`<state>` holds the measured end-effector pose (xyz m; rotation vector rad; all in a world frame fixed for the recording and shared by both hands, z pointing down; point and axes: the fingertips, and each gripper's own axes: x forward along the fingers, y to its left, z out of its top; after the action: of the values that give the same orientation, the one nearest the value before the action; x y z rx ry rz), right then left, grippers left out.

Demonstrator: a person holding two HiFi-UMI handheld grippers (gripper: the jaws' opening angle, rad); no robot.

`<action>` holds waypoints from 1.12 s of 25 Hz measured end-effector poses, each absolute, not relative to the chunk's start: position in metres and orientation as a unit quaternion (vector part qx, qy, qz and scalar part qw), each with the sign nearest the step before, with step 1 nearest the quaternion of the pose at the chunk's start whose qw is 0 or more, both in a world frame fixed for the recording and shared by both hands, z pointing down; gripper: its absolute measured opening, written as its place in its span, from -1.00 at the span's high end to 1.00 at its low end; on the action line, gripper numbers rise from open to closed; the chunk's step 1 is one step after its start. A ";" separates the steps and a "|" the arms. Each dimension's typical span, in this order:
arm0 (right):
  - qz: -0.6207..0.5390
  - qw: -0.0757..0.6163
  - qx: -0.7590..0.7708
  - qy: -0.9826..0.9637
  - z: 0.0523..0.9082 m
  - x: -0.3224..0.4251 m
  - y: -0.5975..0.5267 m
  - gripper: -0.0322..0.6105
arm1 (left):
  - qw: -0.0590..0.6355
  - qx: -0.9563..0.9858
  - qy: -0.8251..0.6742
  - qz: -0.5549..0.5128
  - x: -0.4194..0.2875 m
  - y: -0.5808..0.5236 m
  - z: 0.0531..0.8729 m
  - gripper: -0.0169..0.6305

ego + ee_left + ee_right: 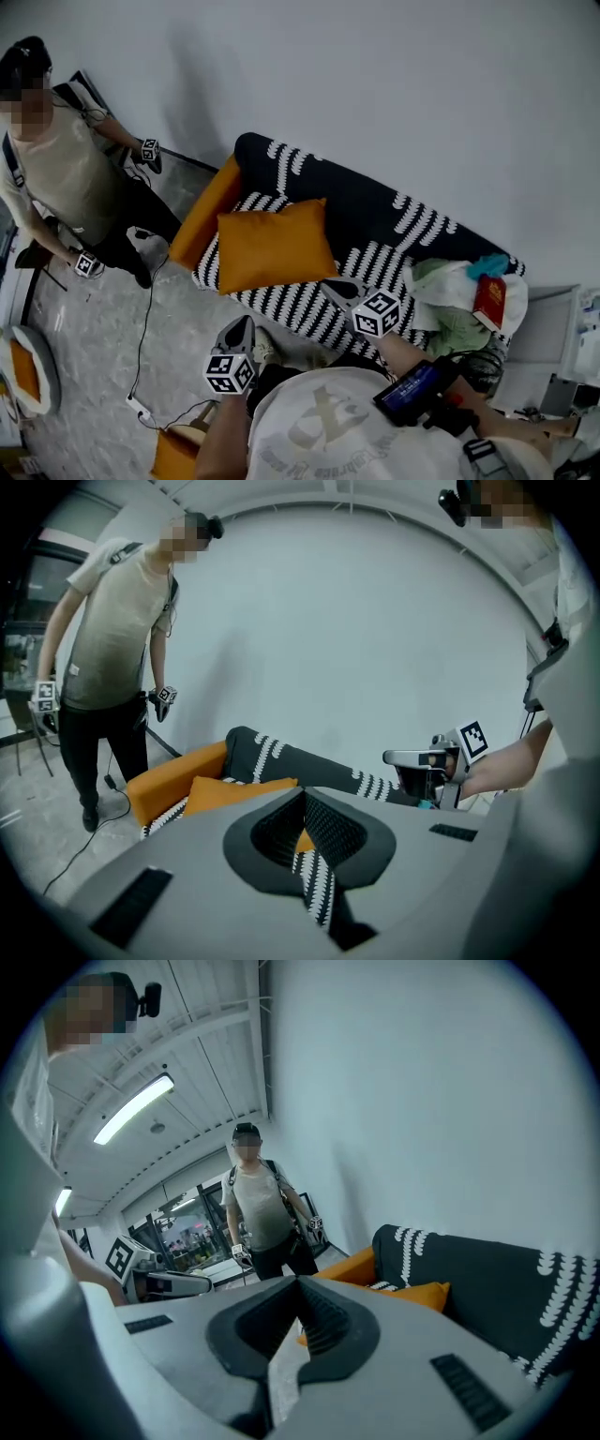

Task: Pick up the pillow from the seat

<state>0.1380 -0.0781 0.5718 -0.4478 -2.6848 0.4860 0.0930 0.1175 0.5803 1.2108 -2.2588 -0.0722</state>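
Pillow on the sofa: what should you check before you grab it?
1. Pillow lies on the seat with nothing on top: ok.
2. Left gripper open: not ok, jaws together.
3. Right gripper open: not ok, jaws together.
4. Grippers at the pillow: not ok, both stop short of it.
5. Other person away from the pillow: ok.

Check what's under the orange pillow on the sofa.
The orange pillow lies on the sofa's black-and-white striped seat, one edge near the orange armrest. The seat area beneath it is covered, so anything lying there cannot be seen.
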 end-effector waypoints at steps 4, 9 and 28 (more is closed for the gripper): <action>0.177 0.194 -0.123 -0.957 0.576 0.111 -0.082 0.86 | 0.292 0.483 -0.825 -0.023 0.064 0.114 0.587 0.91; 0.173 0.201 -0.076 -0.961 0.583 0.076 -0.081 0.86 | 0.293 0.519 -0.803 -0.016 0.019 0.118 0.589 0.91; 0.192 0.225 0.037 -0.954 0.609 0.004 -0.066 0.86 | 0.322 0.564 -0.760 -0.013 -0.103 0.148 0.620 0.91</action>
<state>0.0039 -0.0658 0.6092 0.1009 -2.6322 0.5290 -0.1030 0.1483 0.6196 1.4813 -1.9952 -0.0334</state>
